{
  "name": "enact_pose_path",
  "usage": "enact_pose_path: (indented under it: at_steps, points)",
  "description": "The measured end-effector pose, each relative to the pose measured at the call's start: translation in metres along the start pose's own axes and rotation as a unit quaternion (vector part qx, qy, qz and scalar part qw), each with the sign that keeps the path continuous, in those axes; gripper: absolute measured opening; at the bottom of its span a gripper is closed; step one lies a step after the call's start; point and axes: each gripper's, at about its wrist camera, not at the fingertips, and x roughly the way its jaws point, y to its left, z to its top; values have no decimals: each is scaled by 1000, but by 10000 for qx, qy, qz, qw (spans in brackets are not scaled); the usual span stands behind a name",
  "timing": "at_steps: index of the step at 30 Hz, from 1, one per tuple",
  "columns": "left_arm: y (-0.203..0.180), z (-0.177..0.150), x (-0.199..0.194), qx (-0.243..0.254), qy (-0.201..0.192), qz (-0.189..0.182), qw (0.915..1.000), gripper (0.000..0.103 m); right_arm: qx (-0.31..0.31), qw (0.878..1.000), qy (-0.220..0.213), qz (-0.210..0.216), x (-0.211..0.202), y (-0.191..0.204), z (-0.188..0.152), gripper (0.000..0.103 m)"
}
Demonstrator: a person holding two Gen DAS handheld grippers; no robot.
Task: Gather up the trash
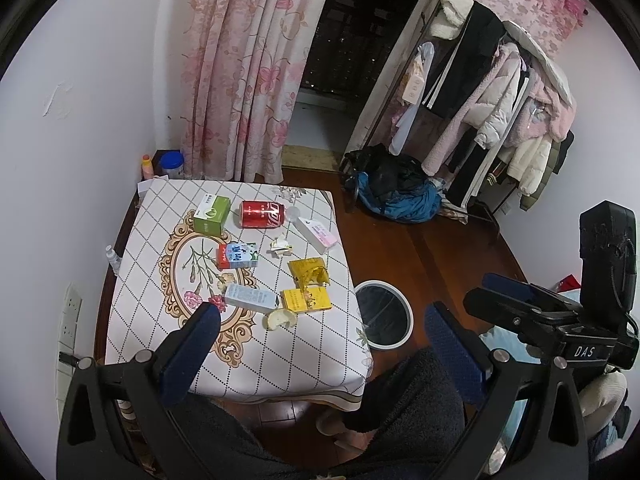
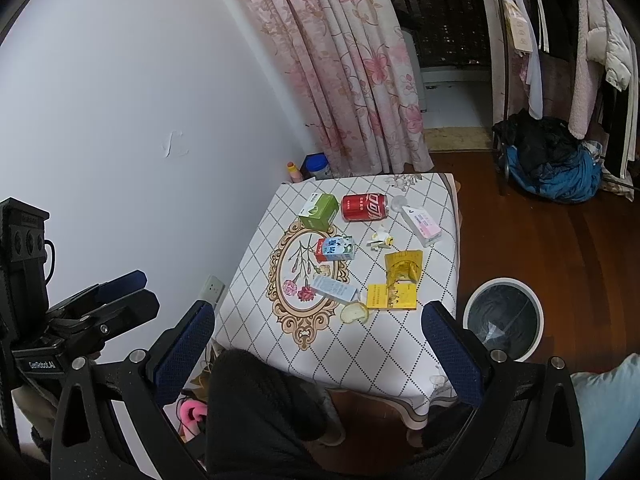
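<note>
A small bedroom with white walls, pink floral curtains (image 1: 240, 72) and a clothes rack (image 1: 500, 92) at the upper right surrounds a low desk (image 1: 152, 216) draped in a white, diamond-patterned cloth. Trash is scattered across the desk in the middle of both views: a green cardboard box (image 1: 212, 214) and a red soda can (image 1: 263, 213) lying on its side toward the far edge, a white-and-pink carton (image 1: 318, 235) at the right, a crumpled paper scrap (image 1: 281, 245) just in front of the can, a red-and-blue milk carton (image 1: 237, 256) in the centre, a torn yellow packet (image 1: 310, 273), a flat yellow box (image 1: 306, 300), a pale blue box (image 1: 251, 298) and a curled peel-like scrap (image 1: 282, 318) nearest the camera. A round white-rimmed trash bin (image 2: 504, 320) with a dark liner stands on the wooden floor just right of the desk. The left gripper (image 1: 320, 340) and the right gripper (image 2: 318, 344) both hover at the near edge of the desk, their blue-padded fingers (image 1: 192, 352) spread wide and holding nothing.
</note>
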Motion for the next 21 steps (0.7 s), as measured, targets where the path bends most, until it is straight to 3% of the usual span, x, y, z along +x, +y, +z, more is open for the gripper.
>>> enact_pose_path:
  at_steps: [21]
  points:
    - [-3,-1,0,-5,-6,-1,10000,103,10,10000,-5,19,0,-1,1,103]
